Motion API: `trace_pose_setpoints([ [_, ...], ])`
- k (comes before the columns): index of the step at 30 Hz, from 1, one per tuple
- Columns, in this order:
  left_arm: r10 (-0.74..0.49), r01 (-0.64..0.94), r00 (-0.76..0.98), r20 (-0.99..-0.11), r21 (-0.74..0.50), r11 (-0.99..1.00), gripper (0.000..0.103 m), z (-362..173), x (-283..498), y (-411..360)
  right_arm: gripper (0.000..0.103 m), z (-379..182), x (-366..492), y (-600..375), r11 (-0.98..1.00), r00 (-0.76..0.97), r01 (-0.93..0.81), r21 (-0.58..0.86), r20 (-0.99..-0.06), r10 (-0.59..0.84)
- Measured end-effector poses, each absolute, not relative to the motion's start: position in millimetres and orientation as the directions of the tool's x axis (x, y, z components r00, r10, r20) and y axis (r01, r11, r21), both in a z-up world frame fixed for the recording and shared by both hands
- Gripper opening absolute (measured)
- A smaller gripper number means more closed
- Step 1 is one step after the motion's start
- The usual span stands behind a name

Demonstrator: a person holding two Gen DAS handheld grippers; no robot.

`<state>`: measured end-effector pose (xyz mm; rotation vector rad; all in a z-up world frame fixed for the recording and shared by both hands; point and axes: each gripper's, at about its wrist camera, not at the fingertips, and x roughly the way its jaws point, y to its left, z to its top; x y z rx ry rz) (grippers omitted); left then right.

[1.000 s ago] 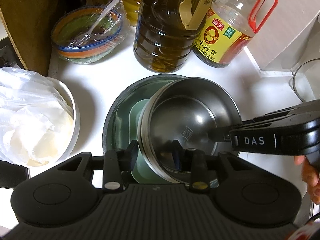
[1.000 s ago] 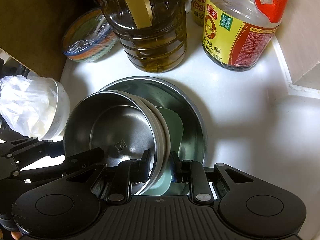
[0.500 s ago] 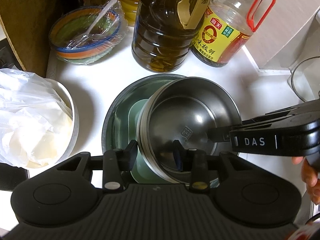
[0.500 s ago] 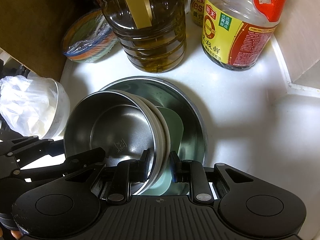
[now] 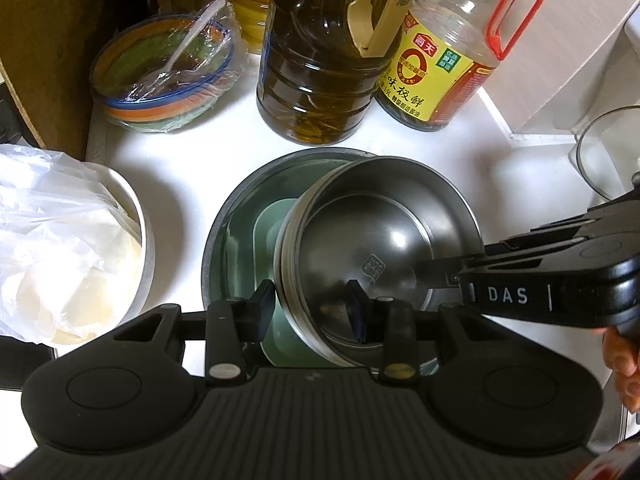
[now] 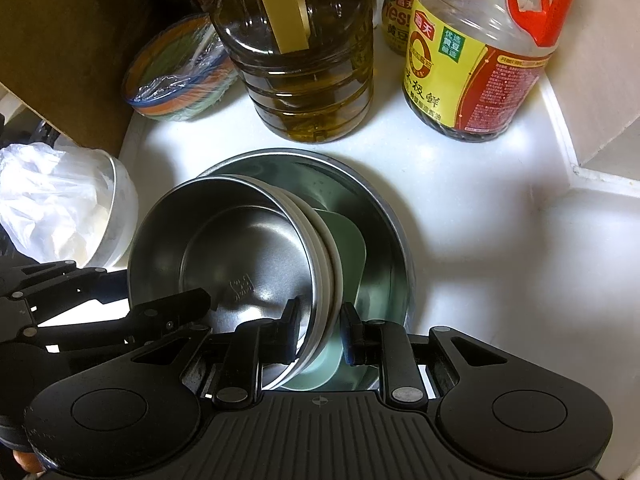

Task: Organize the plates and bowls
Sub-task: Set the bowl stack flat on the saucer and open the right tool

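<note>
A stack of bowls, a steel bowl [image 5: 372,248] [image 6: 240,256] on top of white ones [image 6: 332,256], leans inside a large steel basin [image 5: 228,220] [image 6: 384,208]. A pale green plate [image 5: 266,220] [image 6: 352,248] lies under the stack. My left gripper [image 5: 310,308] [image 6: 156,288] is shut on the stack's rim, one finger inside the steel bowl and one outside. My right gripper [image 6: 320,320] [image 5: 436,276] grips the opposite rim the same way. Whether the stack rests on the plate or hangs just above it I cannot tell.
On the white counter behind the basin stand a big oil bottle [image 5: 324,80] and a soy sauce bottle [image 5: 440,68]. Coloured bowls wrapped in film [image 5: 164,80] sit back left, beside a cardboard box [image 5: 44,48]. A bowl holding a plastic bag [image 5: 60,252] is at the left. A glass vessel [image 5: 604,160] is at the right.
</note>
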<state>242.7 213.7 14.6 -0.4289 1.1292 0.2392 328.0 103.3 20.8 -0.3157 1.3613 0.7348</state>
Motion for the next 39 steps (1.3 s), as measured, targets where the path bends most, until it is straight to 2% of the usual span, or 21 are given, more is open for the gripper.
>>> trace_pose_setpoints([
  [16, -0.045, -0.349, 0.431, -0.901, -0.212, 0.913, 0.035, 16, 240, 215, 0.023, 23, 324, 97, 0.775, 0.048, -0.593, 0.218, -0.951, 0.304],
  [18, -0.047, -0.342, 0.437, -0.898, -0.214, 0.915, 0.037, 18, 239, 216, 0.026, 25, 324, 92, 0.779, 0.053, -0.581, 0.235, -0.945, 0.324],
  [20, -0.043, -0.334, 0.443, -0.895, -0.209, 0.919, 0.037, 20, 239, 217, 0.036, 29, 324, 88, 0.784, 0.064, -0.569, 0.248, -0.937, 0.342],
  [23, -0.048, -0.319, 0.452, -0.891, -0.212, 0.924, 0.037, 23, 238, 217, 0.043, 36, 323, 83, 0.792, 0.09, -0.558, 0.249, -0.93, 0.356],
  [39, 0.006, -0.256, 0.521, -0.853, -0.15, 0.955, 0.04, 48, 212, 208, 0.055, 59, 294, 46, 0.792, 0.177, -0.519, 0.322, -0.866, 0.468],
])
